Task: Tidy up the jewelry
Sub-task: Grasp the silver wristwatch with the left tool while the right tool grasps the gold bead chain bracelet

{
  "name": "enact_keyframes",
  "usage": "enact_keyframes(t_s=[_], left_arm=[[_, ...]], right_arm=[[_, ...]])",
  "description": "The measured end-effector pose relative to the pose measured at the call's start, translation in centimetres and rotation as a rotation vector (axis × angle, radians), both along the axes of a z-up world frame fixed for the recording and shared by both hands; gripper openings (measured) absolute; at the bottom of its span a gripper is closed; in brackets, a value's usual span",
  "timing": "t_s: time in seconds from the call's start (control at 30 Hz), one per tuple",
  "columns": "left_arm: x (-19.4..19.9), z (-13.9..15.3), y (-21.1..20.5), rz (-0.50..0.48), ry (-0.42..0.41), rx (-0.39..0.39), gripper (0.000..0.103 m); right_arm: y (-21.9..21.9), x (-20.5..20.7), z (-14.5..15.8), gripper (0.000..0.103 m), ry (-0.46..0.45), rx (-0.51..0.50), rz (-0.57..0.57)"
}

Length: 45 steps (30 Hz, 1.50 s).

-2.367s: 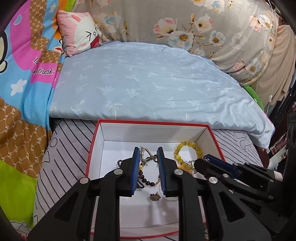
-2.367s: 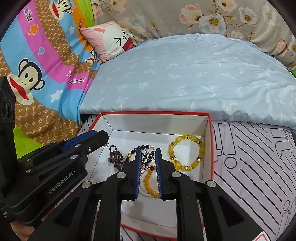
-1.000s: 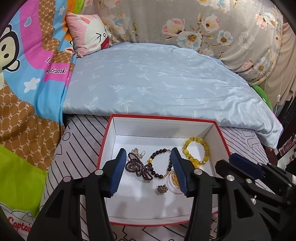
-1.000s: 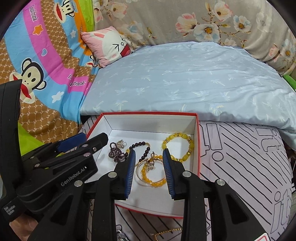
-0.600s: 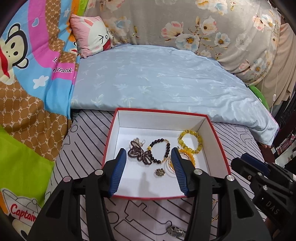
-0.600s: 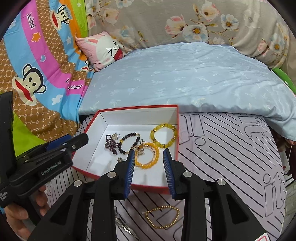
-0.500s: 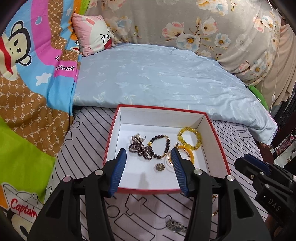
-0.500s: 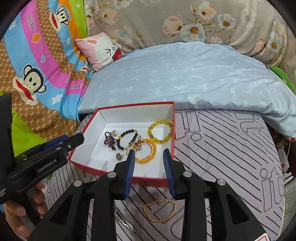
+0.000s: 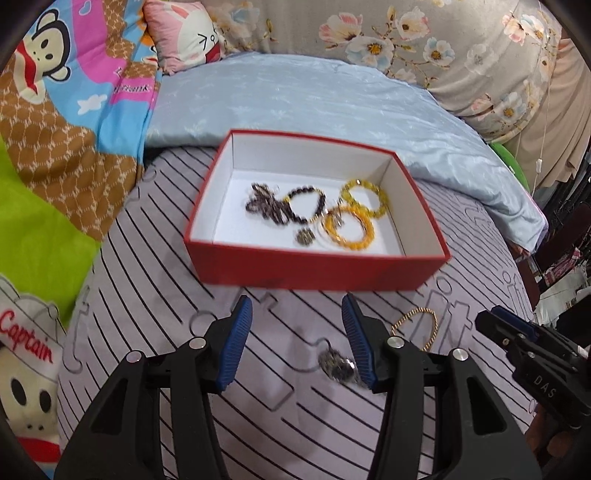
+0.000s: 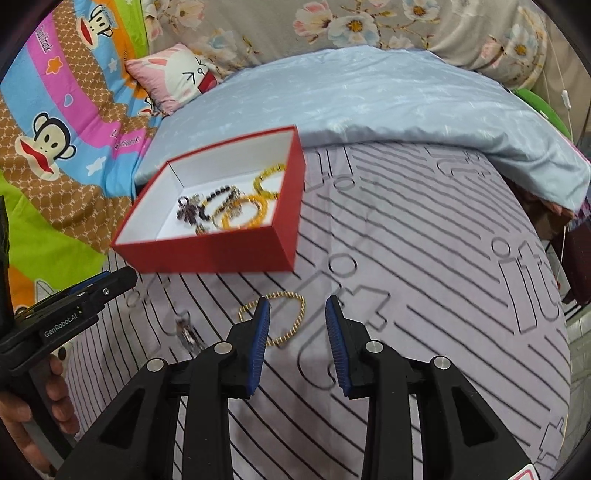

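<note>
A: Nearest the cameras, what do the grippers look like?

B: The left gripper [image 9: 297, 341] hangs over the striped grey bedsheet [image 9: 155, 295] with its blue pads spread wide and nothing between them. The right gripper [image 10: 297, 341] is parted more narrowly, also empty. A hand [image 10: 22, 406] holding the left gripper's handle shows at the edge of the right wrist view.

A: What lies just under them?

B: A small silver-and-dark piece, blurred, possibly a watch or charm [image 9: 338, 365], lies on the sheet just beside the left gripper's right pad; whether they touch I cannot tell. A gold chain bracelet [image 10: 286, 317] lies loose on the sheet, its loop partly hidden behind the right gripper's left pad.

A: And further out?

B: The red box [image 9: 314, 267] with its white inside sits open on the sheet. In it lie a dark bead cluster [image 9: 266, 208], a dark beaded bracelet [image 9: 306, 205], a small dark charm [image 9: 304, 236], an orange beaded bracelet [image 9: 347, 227] and a yellow beaded bracelet [image 9: 365, 197], bunched toward the right half.

A: Beyond the box?

B: A pale blue quilt [image 9: 295, 99], a pink cartoon pillow [image 9: 184, 35], a monkey-print blanket [image 9: 55, 85] and a floral cover [image 9: 424, 40].
</note>
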<state>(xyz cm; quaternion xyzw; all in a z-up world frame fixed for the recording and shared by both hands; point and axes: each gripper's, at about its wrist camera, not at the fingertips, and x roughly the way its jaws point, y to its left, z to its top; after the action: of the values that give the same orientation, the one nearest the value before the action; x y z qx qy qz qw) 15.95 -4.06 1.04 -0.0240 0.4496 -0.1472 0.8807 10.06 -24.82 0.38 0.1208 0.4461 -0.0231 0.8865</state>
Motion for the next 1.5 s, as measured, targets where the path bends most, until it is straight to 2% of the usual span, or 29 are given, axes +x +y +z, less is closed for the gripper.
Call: enact_keyframes(t_s=[0.1,0.2,0.27,0.5,0.67,0.87,1.03,1.1,1.27,1.37,1.5], left_arm=[[-0.9,-0.9,-0.6,0.019,0.031,-0.014,0.049],[-1.1,-1.7,-1.3,0.033,0.053,-0.014,0.056],[-1.3,-2.2,-2.2,0.029,0.067,-0.014,0.056],[-1.4,-5.3,-4.3,0.020,0.122,0.032,0.056],[-1.7,-5.9,-4.1,0.016,0.107,0.071,0.054],[-2.2,-6.0,-3.1,-0.009,0.080,0.095,0.037],[-2.6,-6.0,-1.5,-0.022,0.083,0.085,0.015],[-2.6,-6.0,-0.9,-0.021,0.091,0.072,0.011],[-2.8,-6.0,-0.3,-0.022,0.102,0.052,0.010],[-2.8,-6.0,0.0,-0.022,0.110,0.037,0.009],[-2.8,-6.0,0.3,-0.025,0.118,0.022,0.009]], right_arm=[[0.2,-1.0,-1.1,0.031,0.026,-0.003,-0.002],[0.3,-1.9,-1.9,0.031,0.046,0.005,-0.002],[0.3,-2.3,-2.2,0.031,0.053,0.008,-0.005],[-0.6,-3.1,-2.4,0.031,0.062,0.012,-0.026],[-0.6,-2.8,-2.3,0.031,0.058,0.011,-0.021],[0.1,-1.1,-3.1,0.031,0.068,0.015,0.003],[0.4,1.0,-3.9,0.031,0.076,0.006,0.012],[0.4,1.8,-4.3,0.031,0.081,0.001,0.011],[0.5,3.3,-5.1,0.031,0.091,-0.002,0.010],[0.8,3.7,-5.1,0.028,0.088,-0.021,0.019],[1.2,3.8,-5.2,0.009,0.089,-0.033,0.030]])
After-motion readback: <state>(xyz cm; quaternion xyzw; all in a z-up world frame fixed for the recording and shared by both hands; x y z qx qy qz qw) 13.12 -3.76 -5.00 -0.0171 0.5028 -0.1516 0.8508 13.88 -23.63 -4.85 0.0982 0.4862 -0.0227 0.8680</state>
